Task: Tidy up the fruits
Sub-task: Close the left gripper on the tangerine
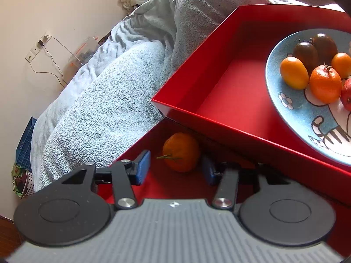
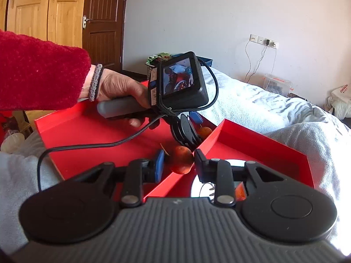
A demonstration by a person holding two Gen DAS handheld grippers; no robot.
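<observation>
In the left wrist view my left gripper [image 1: 175, 168] is open around an orange mandarin [image 1: 181, 151] lying in the lower red tray [image 1: 158, 182]; its blue pads stand apart from the fruit. An upper red tray [image 1: 221, 100] holds a blue plate [image 1: 294, 111] with several small orange, dark and red fruits [image 1: 324, 83]. In the right wrist view my right gripper [image 2: 177, 162] has its pads on both sides of a red fruit [image 2: 181, 159], at the trays' shared edge. The left gripper [image 2: 188, 129] shows there by the mandarin [image 2: 205, 131].
The trays rest on a bed covered by a pale blue blanket [image 1: 105, 100]. A wall with a socket and cable [image 1: 41, 43] is behind. A person's hand in a red sleeve [image 2: 39, 72] holds the left gripper's handle. A blue crate [image 1: 26, 140] stands by the bed.
</observation>
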